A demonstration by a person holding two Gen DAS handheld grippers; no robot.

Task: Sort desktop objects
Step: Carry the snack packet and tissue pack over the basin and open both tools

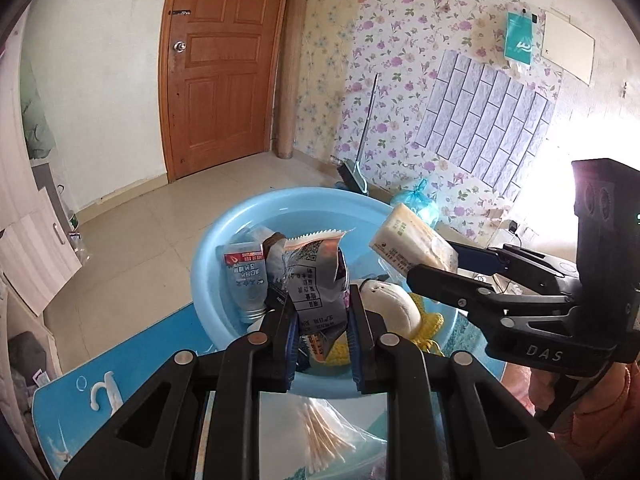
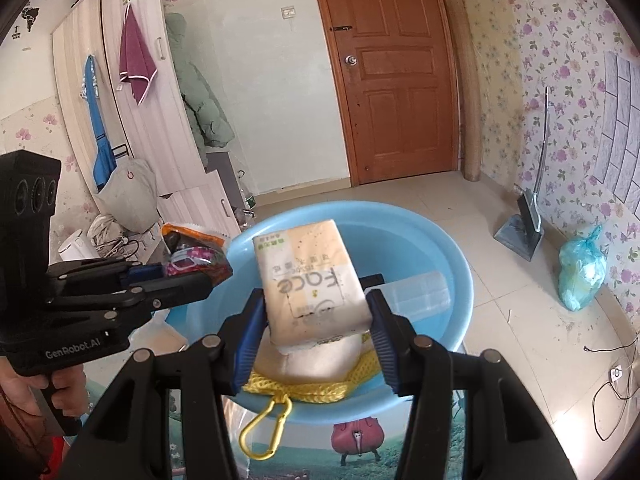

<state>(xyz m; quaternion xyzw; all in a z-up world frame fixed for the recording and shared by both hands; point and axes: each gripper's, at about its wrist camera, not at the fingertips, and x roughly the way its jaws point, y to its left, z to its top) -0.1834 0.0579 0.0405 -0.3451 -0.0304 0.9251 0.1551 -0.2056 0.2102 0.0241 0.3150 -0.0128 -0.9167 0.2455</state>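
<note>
My left gripper (image 1: 322,328) is shut on a crinkled snack packet (image 1: 316,280) and holds it over the light blue basin (image 1: 224,236). My right gripper (image 2: 316,316) is shut on a cream tissue pack (image 2: 310,280), also above the basin (image 2: 448,252). Each gripper shows in the other's view: the right gripper (image 1: 436,264) with the tissue pack (image 1: 412,244), the left gripper (image 2: 188,276) with the snack packet (image 2: 192,252). Inside the basin lie a white plush toy (image 1: 390,304), a yellow mesh bag (image 2: 304,388) with a yellow carabiner (image 2: 266,432), and a clear upside-down bottle (image 1: 246,284).
A bag of cotton swabs (image 1: 324,436) lies on the printed table mat (image 1: 132,364) under my left gripper. A clear plastic box (image 2: 416,292) rests in the basin. On the floor beyond stand a dustpan (image 2: 520,232) and a blue rubbish bag (image 2: 580,272). A hand (image 2: 24,384) grips the left handle.
</note>
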